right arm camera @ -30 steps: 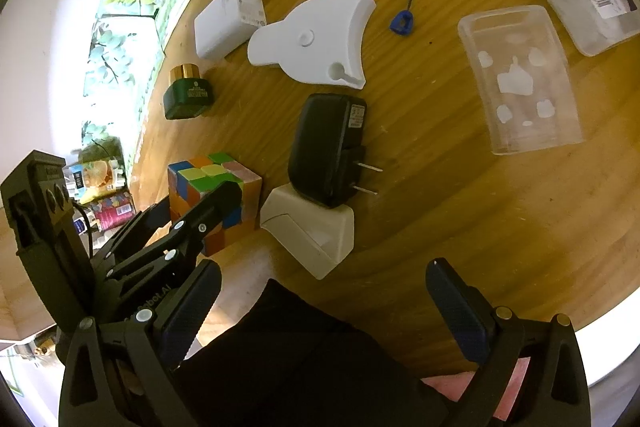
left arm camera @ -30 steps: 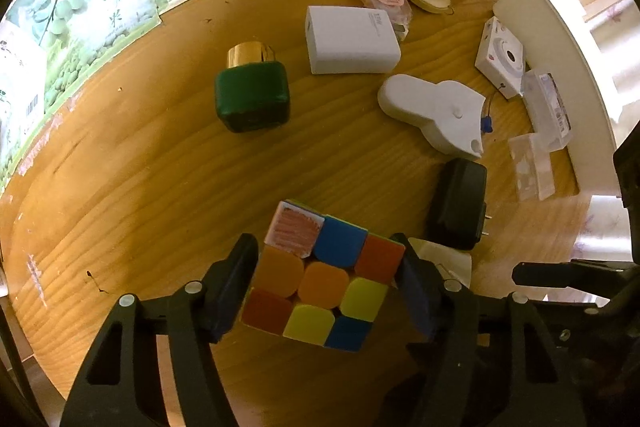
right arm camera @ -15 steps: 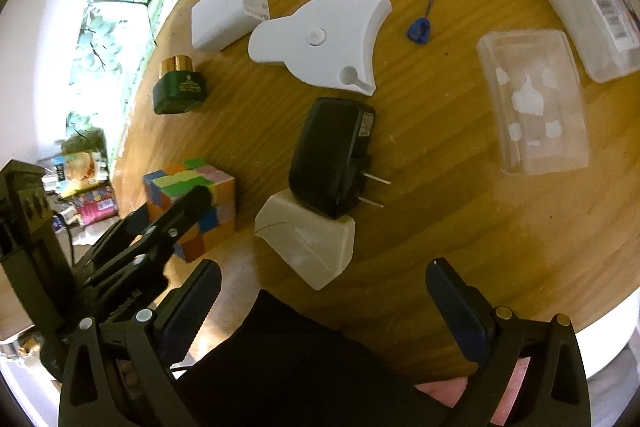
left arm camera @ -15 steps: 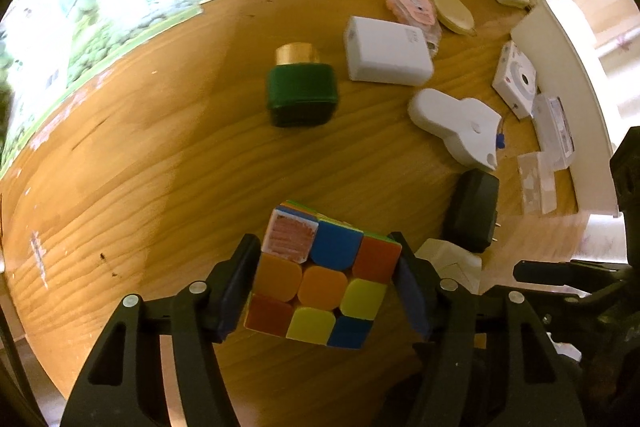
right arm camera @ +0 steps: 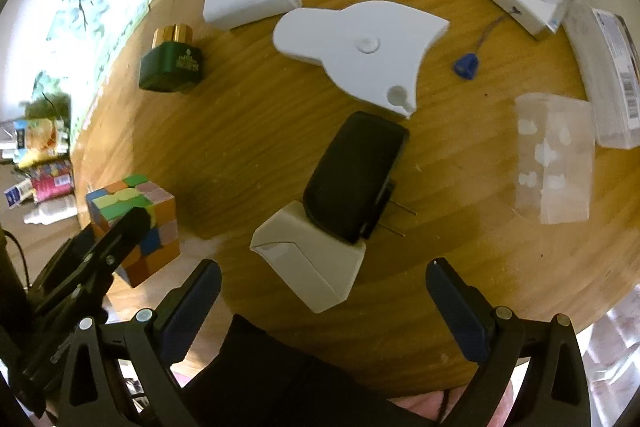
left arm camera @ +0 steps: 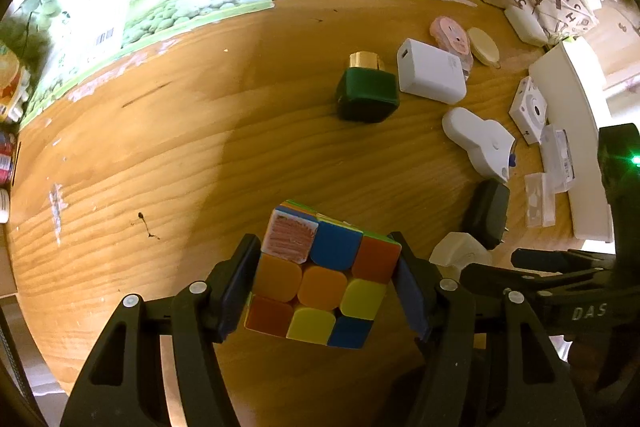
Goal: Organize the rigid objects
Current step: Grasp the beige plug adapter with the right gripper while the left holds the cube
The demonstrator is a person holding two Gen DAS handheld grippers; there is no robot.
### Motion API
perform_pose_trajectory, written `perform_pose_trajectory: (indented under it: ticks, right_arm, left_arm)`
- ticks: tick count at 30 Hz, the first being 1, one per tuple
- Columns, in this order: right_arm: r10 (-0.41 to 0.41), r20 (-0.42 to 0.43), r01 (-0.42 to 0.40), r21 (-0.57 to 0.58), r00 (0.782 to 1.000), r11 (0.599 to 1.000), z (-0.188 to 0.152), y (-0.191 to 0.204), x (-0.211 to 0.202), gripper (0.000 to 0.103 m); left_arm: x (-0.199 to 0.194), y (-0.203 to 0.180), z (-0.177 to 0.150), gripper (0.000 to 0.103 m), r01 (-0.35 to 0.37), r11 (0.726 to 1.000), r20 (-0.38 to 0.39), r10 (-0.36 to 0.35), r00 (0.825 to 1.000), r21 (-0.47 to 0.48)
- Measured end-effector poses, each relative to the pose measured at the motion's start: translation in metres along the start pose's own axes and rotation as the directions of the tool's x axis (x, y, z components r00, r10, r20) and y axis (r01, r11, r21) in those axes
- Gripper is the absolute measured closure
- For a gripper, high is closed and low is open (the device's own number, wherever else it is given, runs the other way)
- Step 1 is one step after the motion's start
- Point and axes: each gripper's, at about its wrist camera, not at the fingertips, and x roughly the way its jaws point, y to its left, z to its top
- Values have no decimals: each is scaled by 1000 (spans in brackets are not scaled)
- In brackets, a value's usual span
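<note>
The puzzle cube [left arm camera: 320,275] is held tight in the jaws of the left gripper [left arm camera: 326,291] over the counter [left arm camera: 160,167], the right gripper [right arm camera: 320,307] is spread wide and empty, and many things are left scattered.

The left gripper [left arm camera: 324,283] points steeply down, its two dark pads pressed against opposite sides of the puzzle cube [left arm camera: 320,275] it carries. The right gripper [right arm camera: 320,311] also points steeply down, jaws spread wide with nothing between the pads. In the right wrist view the left gripper shows at lower left.
</note>
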Motion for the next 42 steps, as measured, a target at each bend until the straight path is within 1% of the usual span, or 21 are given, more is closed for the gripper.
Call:
perform_pose_trajectory:
  ticks: [3, 6, 10, 21, 25, 29, 31, 33, 37, 42]
  right_arm:
    - [-27, -16, 27, -12, 1000, 1000, 1, 6, 5, 5]
    - [-50, -34, 49, -25, 998, 998, 1, 11, 12, 6]
    - [-81, -41, 79, -51, 996, 996, 2, 18, 17, 10]
    - [-117, -73, 110, -85, 990, 990, 1, 34, 36, 22]
    - [-129, -68, 122, -99, 989, 988, 0, 41, 40, 23]
    - [-145, -54, 138, -110, 988, 984, -1, 49, 41, 31]
    - [-149, -49, 143, -116, 988, 983, -1, 54, 40, 33]
    - [-153, -46, 147, -122, 987, 982, 2, 48, 31, 36]
    - [-161, -31, 156, -126, 987, 980, 2, 49, 26, 44]
    - [-142, -20, 139, -114, 990, 984, -3, 46, 19, 47]
  left_arm:
    - [-1, 4, -2, 35, -7, 1000, 3, 7, 1000, -17]
    - [-4, 11, -6, 35, -3, 999, 12, 4, 1000, -37]
    - [-4, 14, -8, 35, -7, 998, 12, 7, 1000, -54]
    - [-4, 16, -12, 35, -9, 997, 2, 9, 1000, -73]
    - [-3, 16, -11, 35, -7, 997, 0, 7, 1000, -70]
    - [-2, 16, -11, 35, -7, 998, -1, 7, 1000, -69]
    - [-3, 16, -11, 35, -9, 998, -1, 9, 1000, -69]
    - [-3, 15, -11, 35, -9, 998, -1, 9, 1000, -69]
    - [-3, 15, -11, 35, -10, 998, 0, 10, 1000, -70]
    - [-2, 14, -12, 35, -10, 998, -1, 10, 1000, -65]
